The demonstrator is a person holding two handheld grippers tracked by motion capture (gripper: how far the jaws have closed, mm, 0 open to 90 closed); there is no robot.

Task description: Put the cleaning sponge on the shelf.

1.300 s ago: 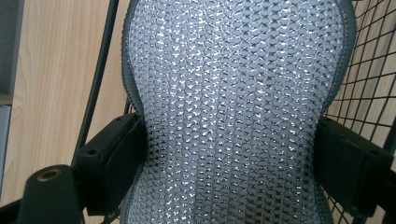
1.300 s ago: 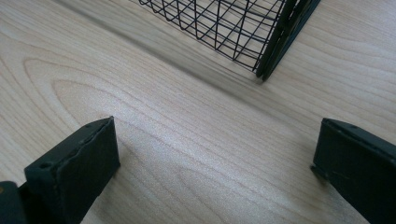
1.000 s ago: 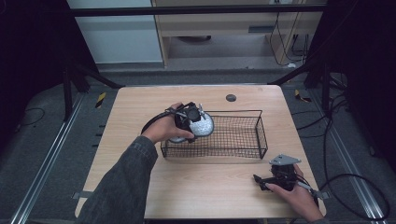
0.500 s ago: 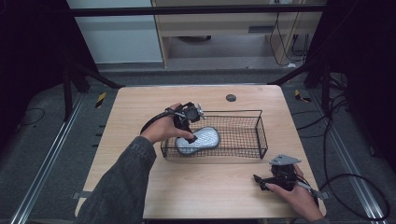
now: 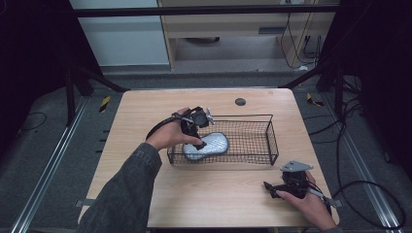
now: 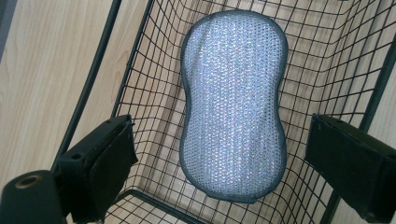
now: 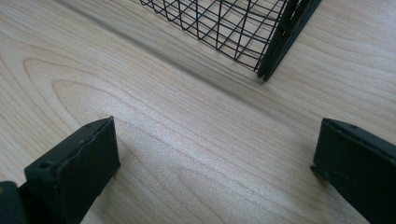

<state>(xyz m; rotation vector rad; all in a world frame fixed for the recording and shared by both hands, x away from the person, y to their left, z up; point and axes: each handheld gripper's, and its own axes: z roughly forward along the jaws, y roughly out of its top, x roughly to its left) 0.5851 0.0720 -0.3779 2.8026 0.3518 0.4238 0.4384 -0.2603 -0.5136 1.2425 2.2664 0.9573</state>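
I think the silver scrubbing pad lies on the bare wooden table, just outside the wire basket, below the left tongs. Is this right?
Not quite. The pad lies inside the wire basket, on its mesh floor, not on the bare table. It is below the left tongs, as you say. The left gripper view shows this.

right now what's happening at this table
A person holds a gripper in each hand. The left gripper hangs over the left end of a black wire basket, where a silvery scrub pad lies flat on the mesh floor. Its jaws stand apart on either side of the pad, not touching it, and have just been closing a little. The right gripper rests open on the table, beside the basket.
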